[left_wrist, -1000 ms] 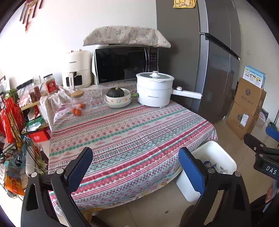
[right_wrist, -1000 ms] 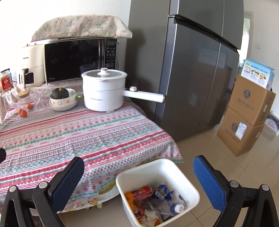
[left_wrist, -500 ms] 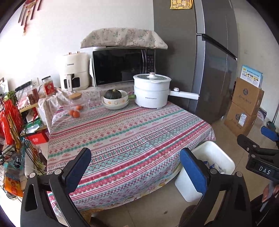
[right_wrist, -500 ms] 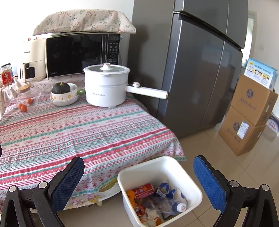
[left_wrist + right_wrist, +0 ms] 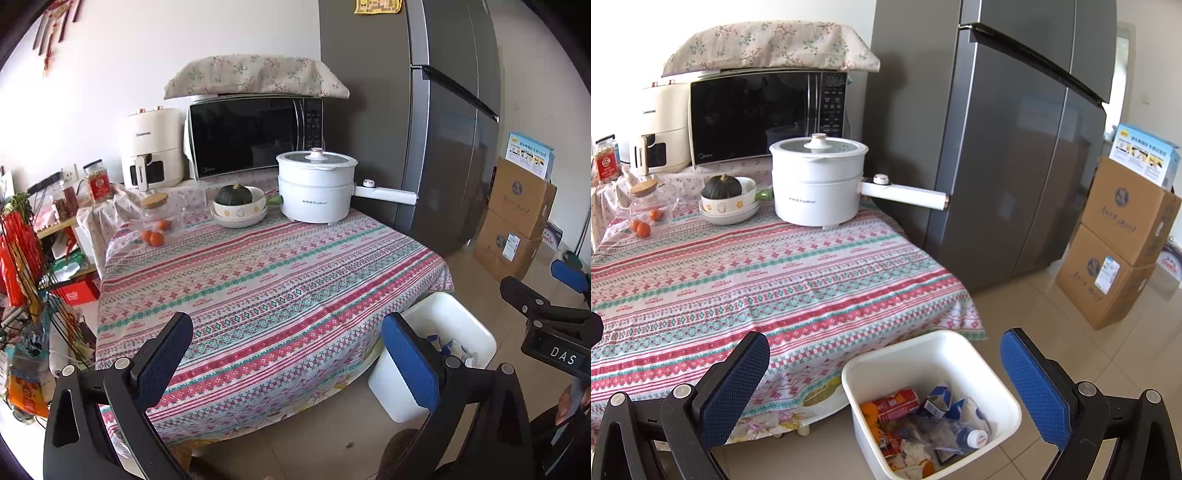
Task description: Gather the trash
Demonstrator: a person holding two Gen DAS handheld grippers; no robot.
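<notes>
A small kitchen is basking in daylight, its table (image 5: 258, 280) spread with a striped cloth and backed by a microwave (image 5: 255, 136) and a tall grey fridge (image 5: 436, 122). From the left wrist view, the left gripper (image 5: 284, 354) is hanging released over the near edge of the table, its blue pads spread wide with nothing between them; an electric pot (image 5: 317, 192), a bowl holding a squash (image 5: 236, 195) and a few oranges (image 5: 155, 238) are sitting at the far end, and no loose litter is showing on the cloth. The white bin (image 5: 458, 325) is standing on the floor just beside the table's corner, partly hidden behind the near pad. From the right wrist view, the right gripper (image 5: 882, 380) is also hanging wide open and empty, looking down into the bin (image 5: 923, 350), where the trash (image 5: 923, 424) is lying: a red can, blue-and-white cartons, a small bottle and crumpled wrappers. Judging from this, the collecting is looking close to done. The risk from here is a careless swing: a pad could be catching the hanging cloth edge and dragging the crockery, or knocking the light bin so that it tips and spills its load across the tiles. Mistaking the oranges for rubbish would be another slip.
</notes>
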